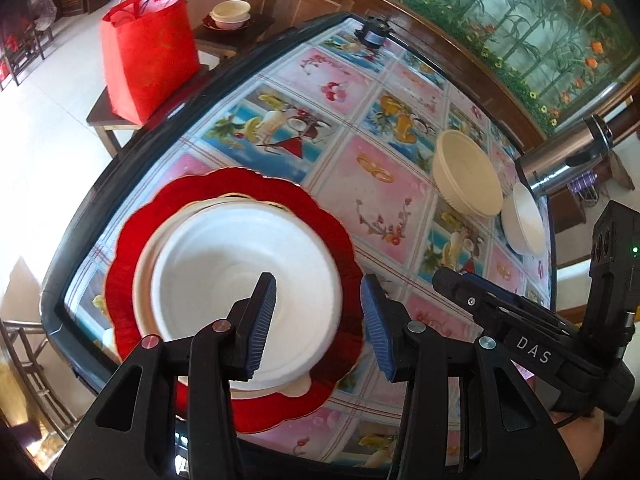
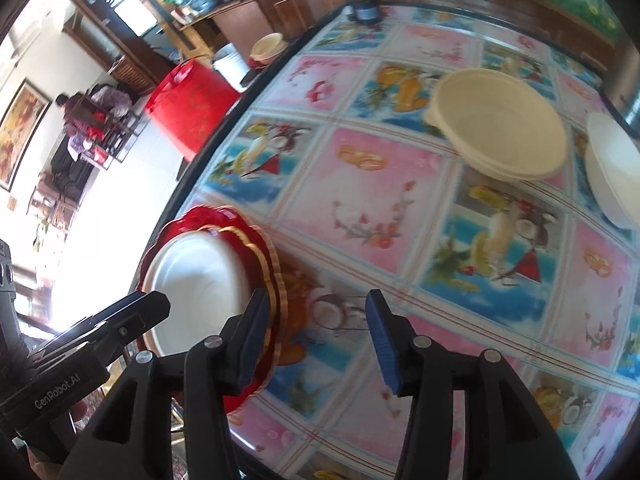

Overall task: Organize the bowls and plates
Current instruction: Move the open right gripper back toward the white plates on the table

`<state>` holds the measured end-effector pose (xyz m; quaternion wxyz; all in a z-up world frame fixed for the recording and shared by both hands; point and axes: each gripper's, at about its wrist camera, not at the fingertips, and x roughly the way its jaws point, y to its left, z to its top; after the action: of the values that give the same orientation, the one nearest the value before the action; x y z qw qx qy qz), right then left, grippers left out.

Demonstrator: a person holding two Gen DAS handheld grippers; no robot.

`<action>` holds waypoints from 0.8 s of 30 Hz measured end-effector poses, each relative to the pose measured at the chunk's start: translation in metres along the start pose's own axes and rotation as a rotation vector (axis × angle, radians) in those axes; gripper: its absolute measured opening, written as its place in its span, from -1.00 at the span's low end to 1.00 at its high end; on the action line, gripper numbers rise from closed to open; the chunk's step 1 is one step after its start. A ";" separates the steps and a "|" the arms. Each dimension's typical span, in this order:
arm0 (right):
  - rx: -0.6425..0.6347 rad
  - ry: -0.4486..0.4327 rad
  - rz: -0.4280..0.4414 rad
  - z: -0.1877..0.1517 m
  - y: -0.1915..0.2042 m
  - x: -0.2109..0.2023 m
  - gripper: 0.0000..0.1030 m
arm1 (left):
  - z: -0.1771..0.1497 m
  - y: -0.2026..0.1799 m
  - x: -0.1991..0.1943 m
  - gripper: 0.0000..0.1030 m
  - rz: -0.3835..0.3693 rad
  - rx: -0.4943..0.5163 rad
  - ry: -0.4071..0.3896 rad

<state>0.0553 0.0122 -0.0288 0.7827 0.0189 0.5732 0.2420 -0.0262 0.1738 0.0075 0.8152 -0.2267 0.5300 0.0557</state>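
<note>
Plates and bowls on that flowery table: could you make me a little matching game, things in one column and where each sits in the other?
Things:
1. White foam bowl
2. Red scalloped plate
3. Cream round bowl
4. Red fabric bag

Places:
A. on a wooden stool beside the table
B. directly on the tablecloth, at the near table edge
C. stacked on the red plate
D. far side of the table, beside another white bowl

Pairs: 1-C, 2-B, 3-D, 4-A
</note>
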 end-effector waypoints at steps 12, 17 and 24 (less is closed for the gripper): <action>0.211 -0.082 -0.085 -0.012 -0.097 -0.047 -0.03 | 0.011 -0.090 0.035 -0.15 -0.098 0.181 0.083; 0.275 -0.112 -0.119 -0.018 -0.132 -0.064 -0.03 | 0.013 -0.128 0.048 -0.15 -0.127 0.237 0.105; 0.335 -0.148 -0.152 -0.021 -0.171 -0.084 -0.03 | 0.009 -0.173 0.066 -0.15 -0.141 0.300 0.126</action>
<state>0.0786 -0.1774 -0.0137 0.8245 0.1234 0.5462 0.0812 0.0674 0.0141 0.0052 0.8069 -0.1419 0.5654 -0.0958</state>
